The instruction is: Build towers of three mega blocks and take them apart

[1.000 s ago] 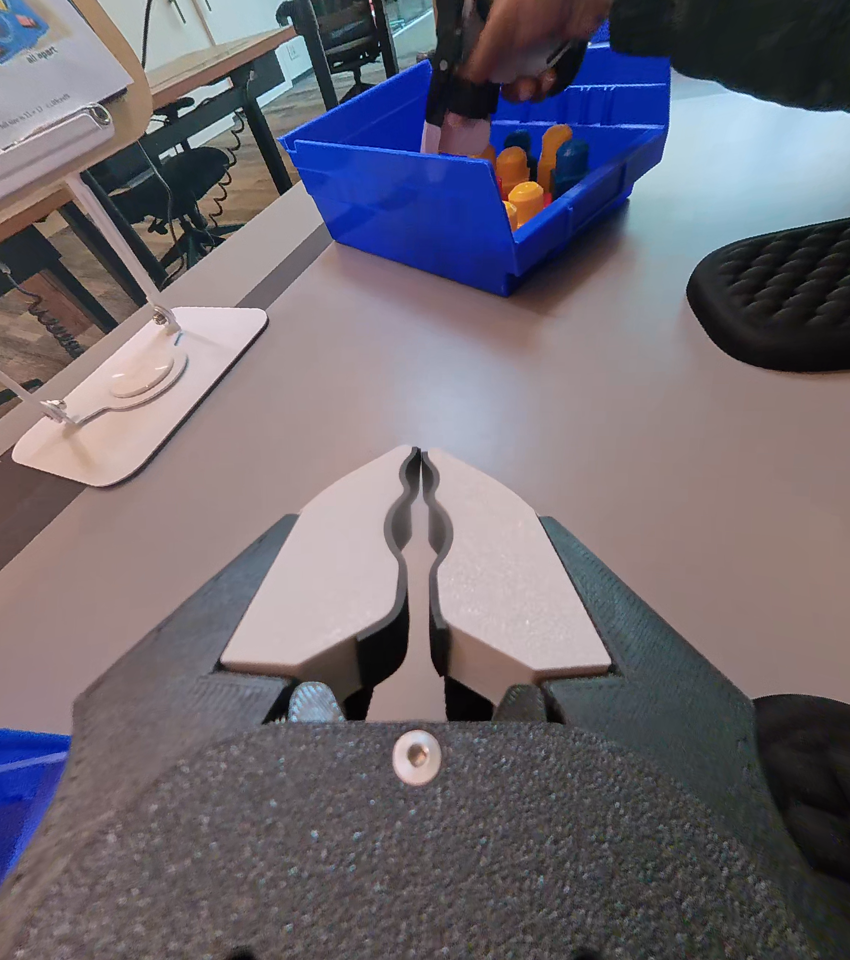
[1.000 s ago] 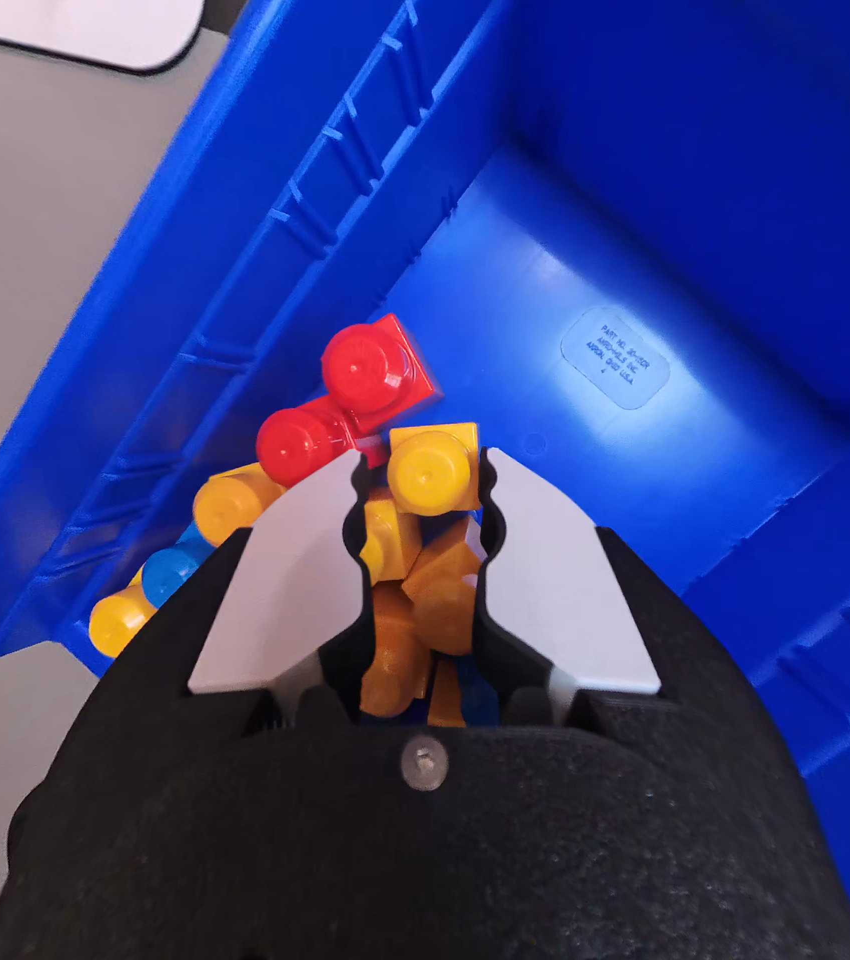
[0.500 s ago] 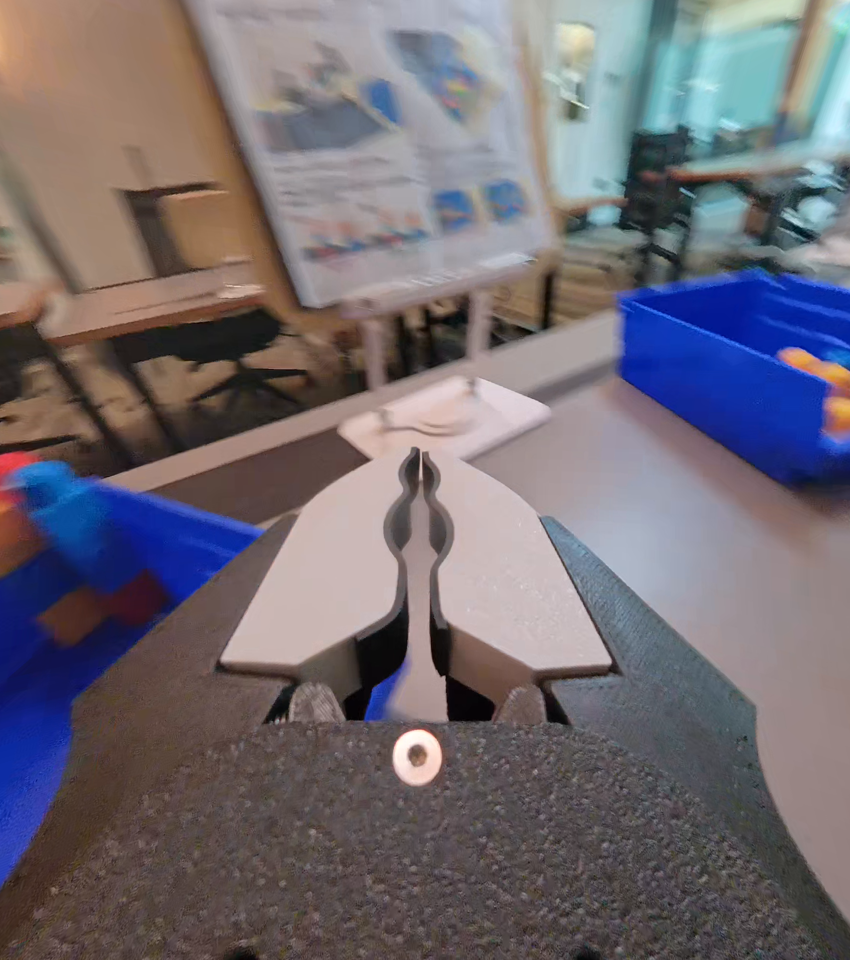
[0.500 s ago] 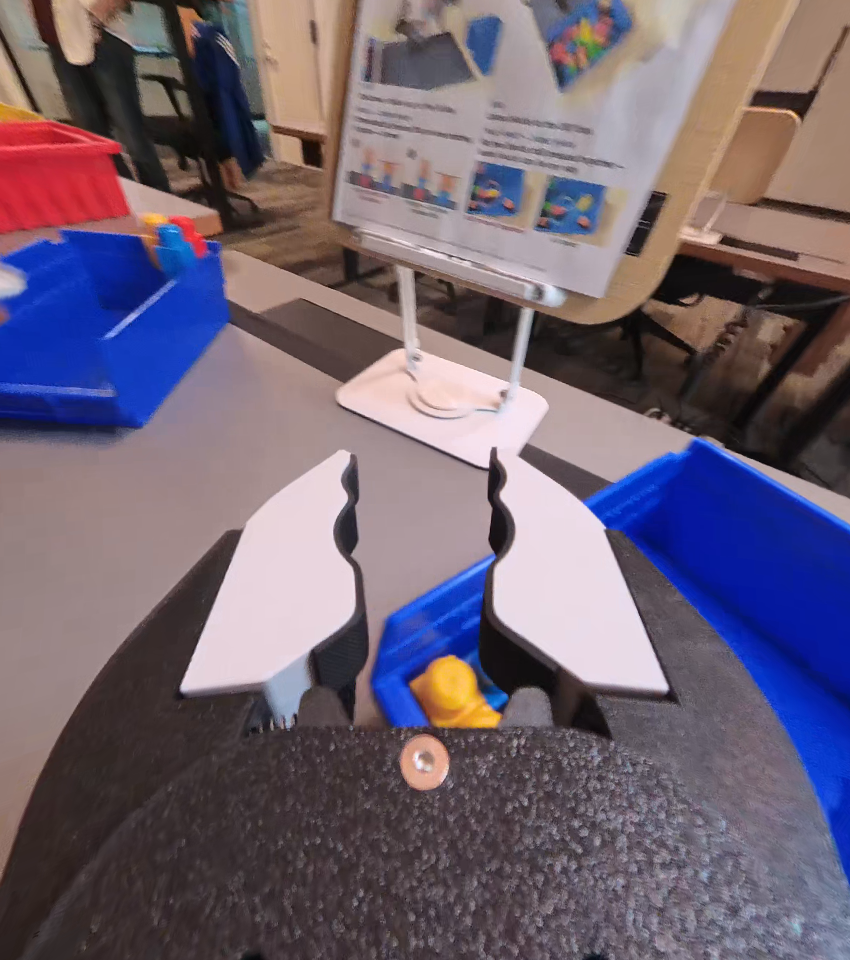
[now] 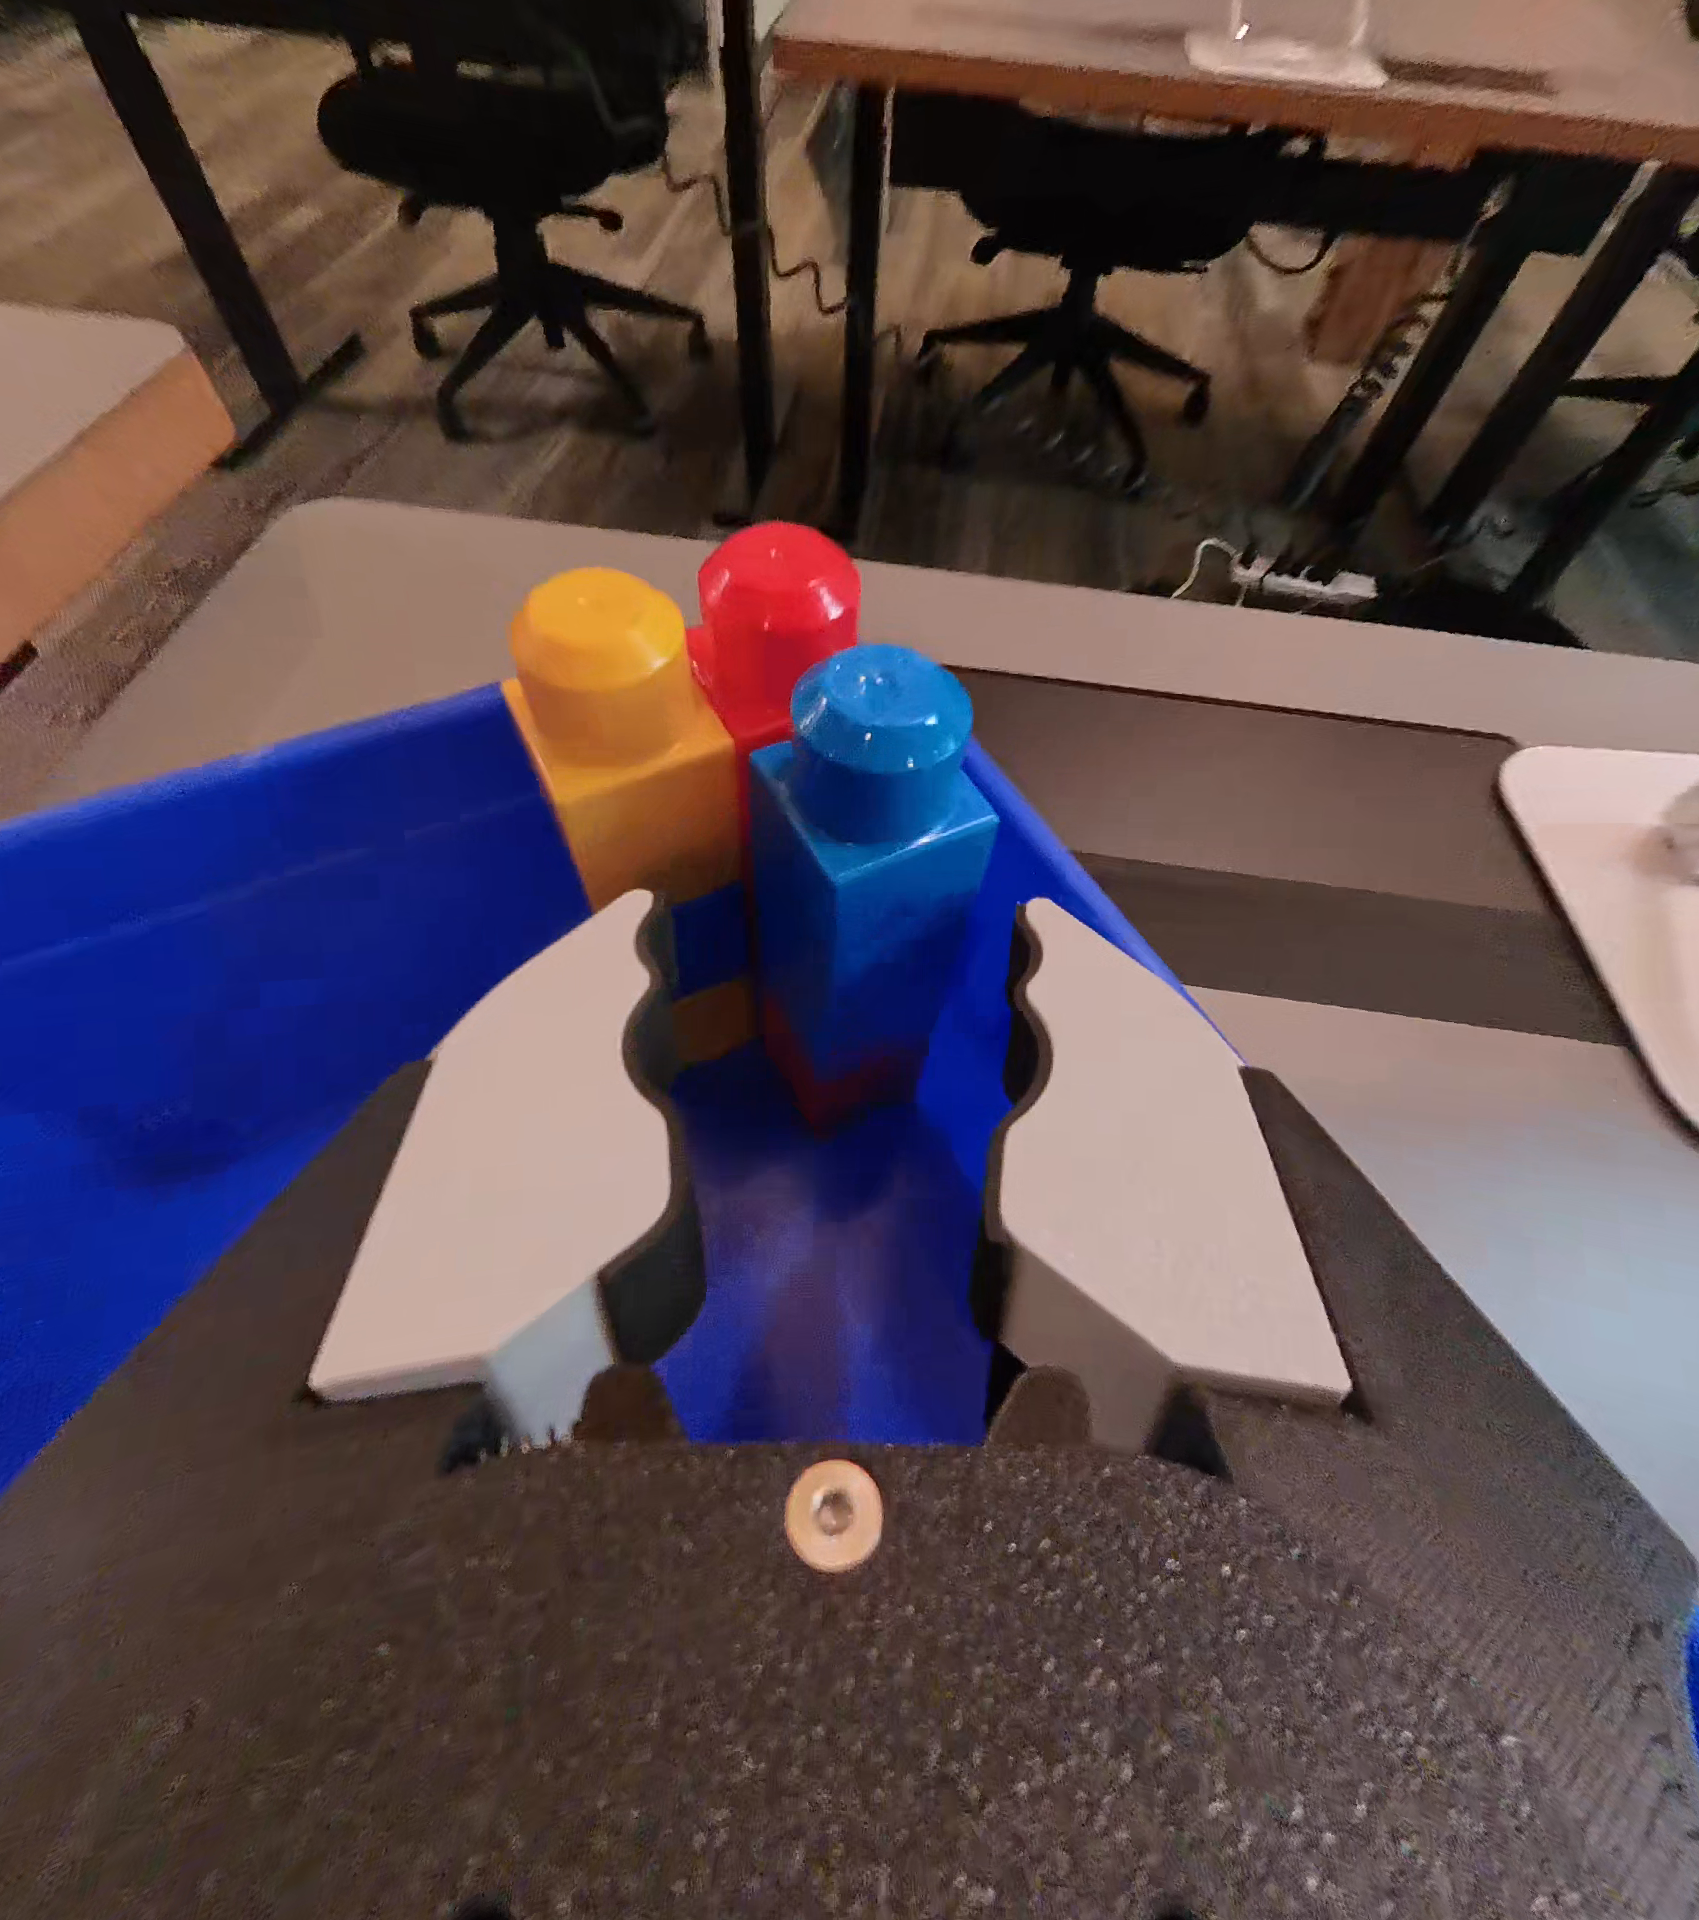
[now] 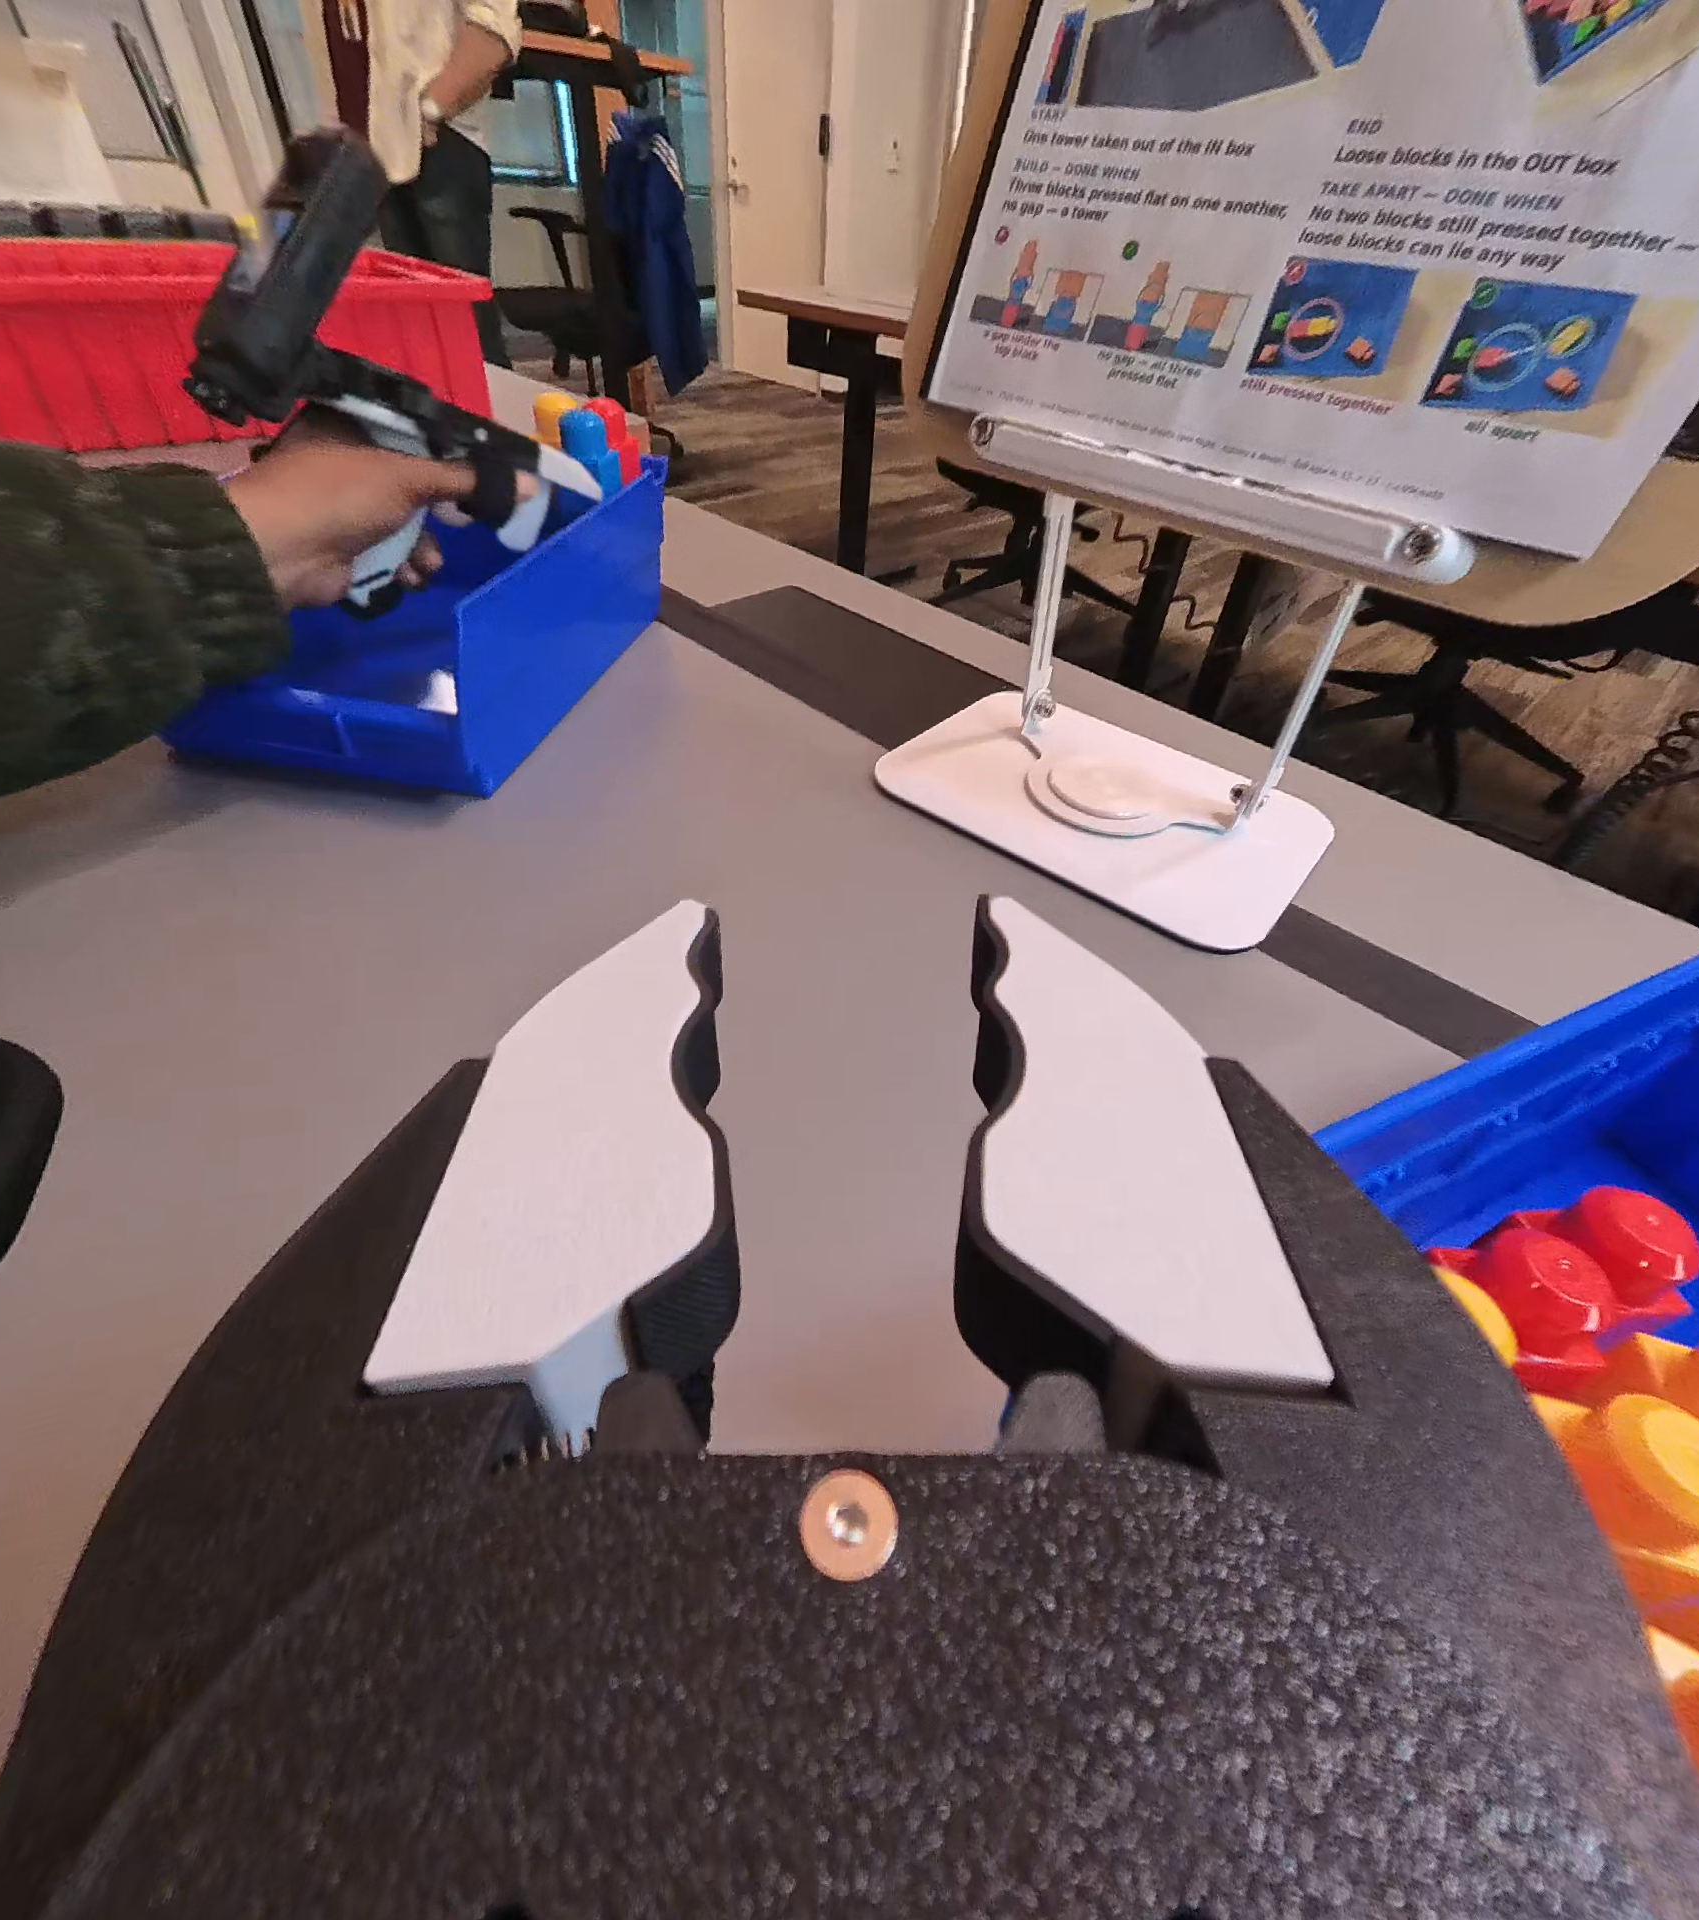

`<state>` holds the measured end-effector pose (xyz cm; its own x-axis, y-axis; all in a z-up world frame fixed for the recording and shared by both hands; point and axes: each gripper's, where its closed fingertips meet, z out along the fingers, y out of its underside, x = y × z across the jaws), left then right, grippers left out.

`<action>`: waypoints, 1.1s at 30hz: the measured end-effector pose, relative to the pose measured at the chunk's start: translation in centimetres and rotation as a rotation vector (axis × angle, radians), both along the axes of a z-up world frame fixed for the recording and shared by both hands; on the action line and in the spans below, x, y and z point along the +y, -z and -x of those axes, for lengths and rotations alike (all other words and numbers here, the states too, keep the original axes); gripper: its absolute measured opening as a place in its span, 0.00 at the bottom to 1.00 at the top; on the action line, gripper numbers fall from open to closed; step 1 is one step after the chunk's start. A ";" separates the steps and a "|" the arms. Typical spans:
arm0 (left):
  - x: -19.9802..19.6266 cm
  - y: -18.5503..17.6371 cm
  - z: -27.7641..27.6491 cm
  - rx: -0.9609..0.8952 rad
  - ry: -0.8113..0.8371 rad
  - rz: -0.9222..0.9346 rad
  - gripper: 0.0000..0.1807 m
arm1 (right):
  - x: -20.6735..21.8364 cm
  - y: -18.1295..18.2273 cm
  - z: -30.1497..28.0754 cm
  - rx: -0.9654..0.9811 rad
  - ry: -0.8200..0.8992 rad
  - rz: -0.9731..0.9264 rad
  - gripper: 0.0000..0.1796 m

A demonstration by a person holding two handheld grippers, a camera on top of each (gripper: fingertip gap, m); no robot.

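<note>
A tower of chunky moulded-plastic mega blocks topped by a blue block (image 5: 871,831), its lowest visible block red, stood upright in the far corner of a blue plastic bin (image 5: 201,935), directly ahead of the left gripper (image 5: 829,925). Two further towers, one capped with an orange block (image 5: 616,707) and one with a red block (image 5: 777,613), stood just behind and beside it, apparently touching. Such blocks would probably handle as light, rigid and fairly smooth, so a grip across two flat opposite sides of the middle block would hold better than one on the rounded top stud. The left gripper's jaws stood spread wide and empty, the blue-topped tower between their tips but not touched. The right gripper (image 6: 845,935), likewise spread and empty, hung over the bare grey tabletop (image 6: 409,914); a second blue plastic bin (image 6: 1551,1091) of loose red and orange blocks (image 6: 1655,1455) lay at its right. In the right wrist view the sleeved hand (image 6: 336,520) holding the left gripper reached into the far bin. A white-based document stand (image 6: 1105,821) stood between the bins, farther back on the table.
</note>
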<state>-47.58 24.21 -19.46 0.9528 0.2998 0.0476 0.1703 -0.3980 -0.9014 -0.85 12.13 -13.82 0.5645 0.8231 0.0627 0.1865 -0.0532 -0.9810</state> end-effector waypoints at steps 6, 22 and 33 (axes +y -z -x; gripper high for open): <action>1.6 1.7 0.5 -0.024 0.005 0.034 0.23 | -0.6 1.3 0.4 -0.052 -0.024 -0.007 0.25; -11.3 -10.2 -18.0 0.353 0.529 -0.279 0.22 | -4.8 -2.1 4.3 0.013 -0.162 -0.069 0.26; -17.4 -2.3 -33.7 0.768 0.913 -0.155 0.21 | -7.3 -0.3 11.6 -0.163 -0.224 -0.109 0.34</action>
<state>-13.90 6.78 -17.16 0.6060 -0.4593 -0.6494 -0.7203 0.0294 -0.6930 -12.41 4.81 -13.49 0.3450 0.9092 0.2330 0.3376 0.1115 -0.9347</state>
